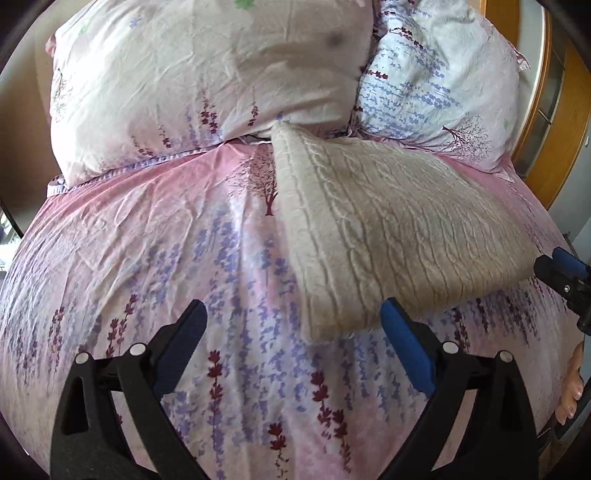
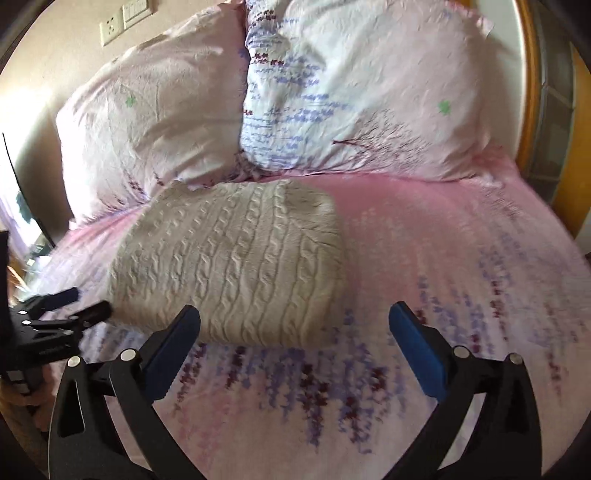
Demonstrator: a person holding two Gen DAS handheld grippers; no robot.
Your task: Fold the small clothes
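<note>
A cream cable-knit sweater (image 1: pixel 388 229) lies folded into a compact rectangle on the pink floral bedsheet (image 1: pixel 147 258), its far end touching the pillows. My left gripper (image 1: pixel 295 332) is open and empty, just in front of the sweater's near left corner. The sweater also shows in the right wrist view (image 2: pixel 232 258). My right gripper (image 2: pixel 295 332) is open and empty, in front of the sweater's near right corner. The left gripper also shows in the right wrist view (image 2: pixel 79 304) at the sweater's left edge. Part of the right gripper (image 1: pixel 561 269) shows in the left wrist view by the sweater's right corner.
Two floral pillows (image 2: pixel 147 122) (image 2: pixel 362 96) lean at the head of the bed behind the sweater. A wooden headboard (image 2: pixel 532 110) stands at the right. Wall sockets (image 2: pixel 125 18) are at the upper left. Open sheet (image 2: pixel 443 258) lies to the sweater's right.
</note>
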